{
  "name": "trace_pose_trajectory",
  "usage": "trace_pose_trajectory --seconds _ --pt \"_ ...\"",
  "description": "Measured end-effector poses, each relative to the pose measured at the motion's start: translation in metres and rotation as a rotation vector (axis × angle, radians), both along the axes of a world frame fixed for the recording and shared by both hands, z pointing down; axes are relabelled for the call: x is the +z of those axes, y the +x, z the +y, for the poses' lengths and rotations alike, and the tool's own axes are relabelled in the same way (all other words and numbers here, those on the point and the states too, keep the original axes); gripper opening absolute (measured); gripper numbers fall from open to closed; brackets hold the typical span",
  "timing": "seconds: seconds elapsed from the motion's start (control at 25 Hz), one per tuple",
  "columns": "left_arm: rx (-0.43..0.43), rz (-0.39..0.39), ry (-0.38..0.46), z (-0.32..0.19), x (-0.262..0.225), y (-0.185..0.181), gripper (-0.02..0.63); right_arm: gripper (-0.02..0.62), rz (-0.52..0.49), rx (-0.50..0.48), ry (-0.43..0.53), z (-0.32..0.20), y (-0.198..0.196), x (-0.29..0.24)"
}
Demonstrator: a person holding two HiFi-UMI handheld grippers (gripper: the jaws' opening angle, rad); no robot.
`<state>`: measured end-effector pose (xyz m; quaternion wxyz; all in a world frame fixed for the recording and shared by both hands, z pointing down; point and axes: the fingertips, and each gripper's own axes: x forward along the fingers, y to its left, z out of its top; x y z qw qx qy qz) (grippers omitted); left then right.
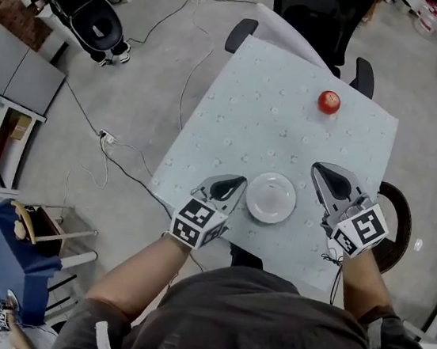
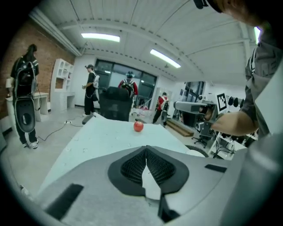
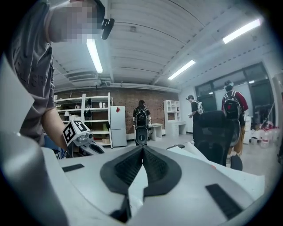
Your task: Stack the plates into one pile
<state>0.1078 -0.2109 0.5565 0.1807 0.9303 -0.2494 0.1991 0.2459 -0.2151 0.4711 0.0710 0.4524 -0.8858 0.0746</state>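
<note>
One pile of white plates point(image 1: 270, 197) sits near the front edge of the table point(image 1: 251, 110), which has a pale blue patterned cloth. My left gripper point(image 1: 239, 183) hovers just left of the pile, apart from it, its jaws shut with nothing between them. In the left gripper view the left gripper point(image 2: 146, 148) points across the table toward a red apple point(image 2: 138, 126). My right gripper point(image 1: 318, 169) hangs to the right of the pile, also shut and empty. The right gripper view shows the right gripper point(image 3: 143, 148) closed at the tips, with the left gripper's marker cube point(image 3: 75, 131) beyond it.
The red apple point(image 1: 329, 102) lies at the far right of the table. A black office chair point(image 1: 319, 15) stands behind the table. Cables point(image 1: 117, 156) trail on the floor to the left, near a blue cart point(image 1: 20, 255). Several people point(image 2: 92, 88) stand in the room.
</note>
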Motion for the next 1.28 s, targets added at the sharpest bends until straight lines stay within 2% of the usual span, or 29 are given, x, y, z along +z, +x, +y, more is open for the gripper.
trace_pose_trajectory --seconds 0.12,0.2,0.4,0.6,0.8,0.88,1.0,1.12,1.28 --pt "-0.076 0.093 0.074 0.024 -0.036 -0.032 0.006 -0.006 -0.021 -0.038 0.032 0.015 -0.02 -0.019" --pt "-0.118 0.123 0.125 0.048 -0.058 -0.054 0.006 -0.006 -0.023 -0.055 0.039 0.031 -0.033 -0.029" --pt "-0.212 0.136 0.21 0.11 -0.11 -0.104 0.006 -0.006 -0.016 -0.083 0.041 0.084 -0.062 -0.051" --pt "-0.268 0.157 0.258 0.166 -0.146 -0.124 0.006 -0.006 -0.017 -0.119 0.077 0.137 -0.074 -0.083" --pt "-0.249 0.188 0.221 0.202 -0.156 -0.105 0.015 -0.006 0.0 -0.113 0.095 0.177 -0.063 -0.107" --pt "-0.223 0.192 0.201 0.212 -0.156 -0.091 0.106 -0.006 0.009 -0.103 0.1 0.189 -0.053 -0.114" --pt "-0.192 0.2 0.175 0.22 -0.157 -0.071 0.155 -0.006 0.013 -0.082 0.098 0.201 -0.035 -0.119" --pt "-0.159 0.202 0.146 0.226 -0.153 -0.045 0.17 -0.006 0.014 -0.067 0.095 0.21 -0.014 -0.121" --pt "-0.089 0.18 0.082 0.226 -0.134 0.007 0.178 -0.006 0.01 -0.048 0.094 0.211 0.028 -0.118"
